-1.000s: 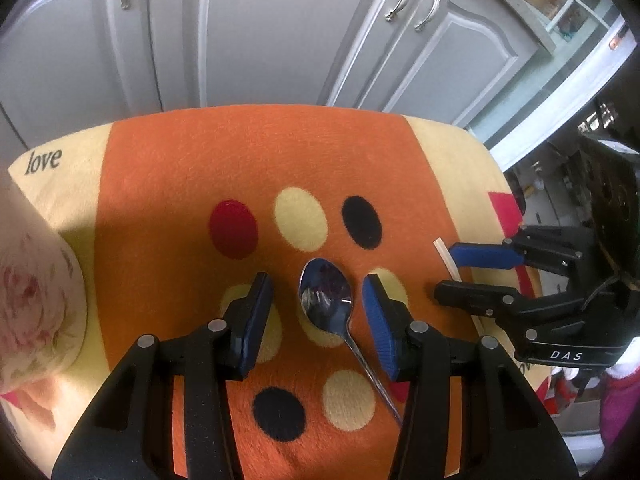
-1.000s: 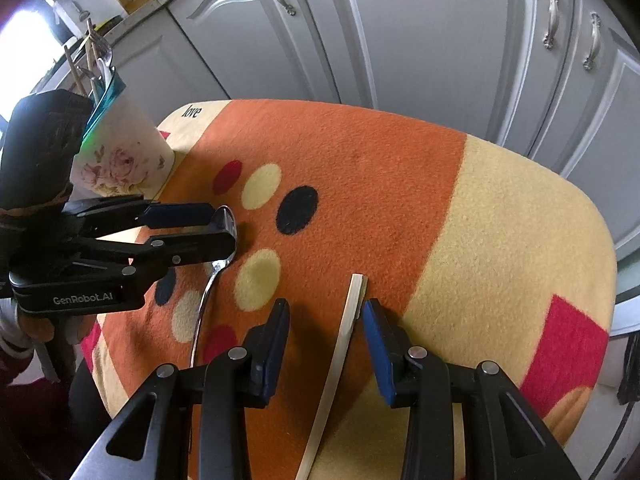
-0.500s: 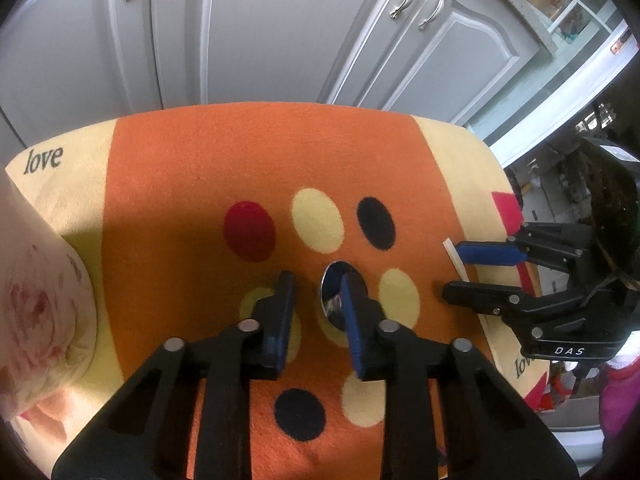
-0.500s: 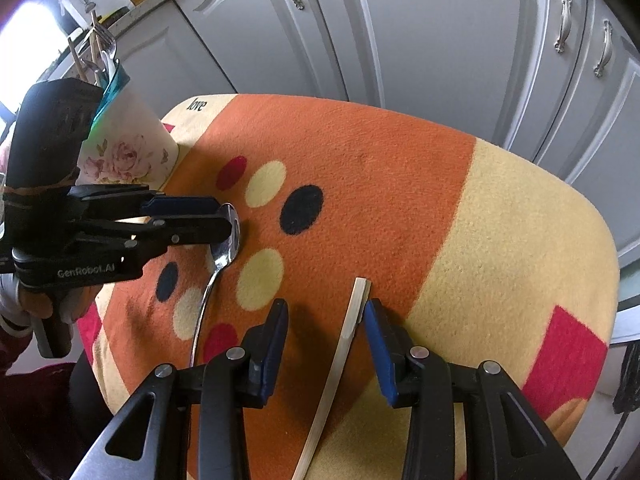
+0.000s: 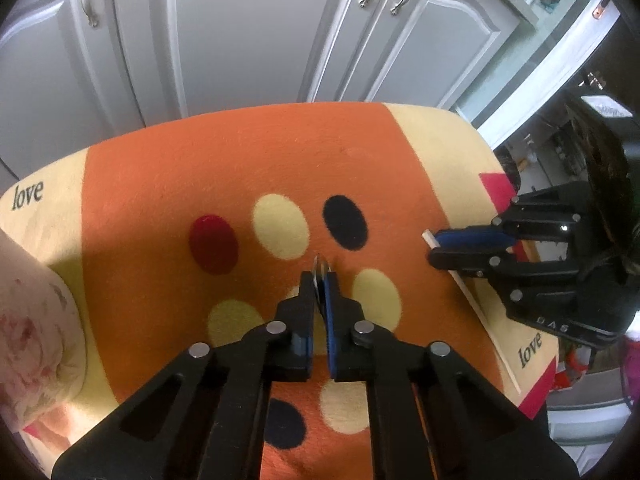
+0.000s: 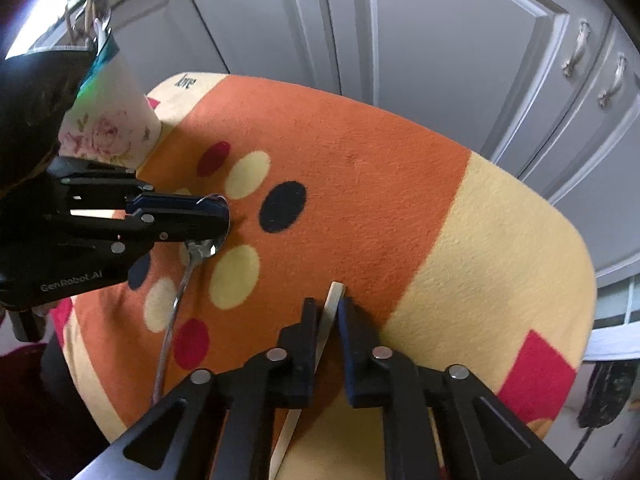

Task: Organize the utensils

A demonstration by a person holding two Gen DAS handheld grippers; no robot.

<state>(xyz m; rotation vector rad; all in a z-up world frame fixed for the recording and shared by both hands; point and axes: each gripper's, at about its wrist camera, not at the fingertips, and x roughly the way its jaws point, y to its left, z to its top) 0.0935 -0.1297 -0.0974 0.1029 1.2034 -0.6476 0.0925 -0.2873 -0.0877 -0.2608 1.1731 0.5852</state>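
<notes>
On the spotted orange cloth (image 6: pixel 360 152), beside the floral cup (image 6: pixel 116 120), both grippers have just been closing. Left gripper (image 5: pixel 319 280): fingers clamped on the spoon (image 6: pixel 200 256) bowl, handle trailing back away from the cup. Right gripper (image 6: pixel 327 312): fingers clamped on a pale flat stick (image 6: pixel 334 296), farther from the cup, its length running along the fingers. Left hand is nearer the cup.

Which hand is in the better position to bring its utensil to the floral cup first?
Probably the left. Its tongs, just closed, grip the spoon by its bowl, next to the floral cup. The right tongs, also just closed on the pale stick, are farther from the cup.
</notes>
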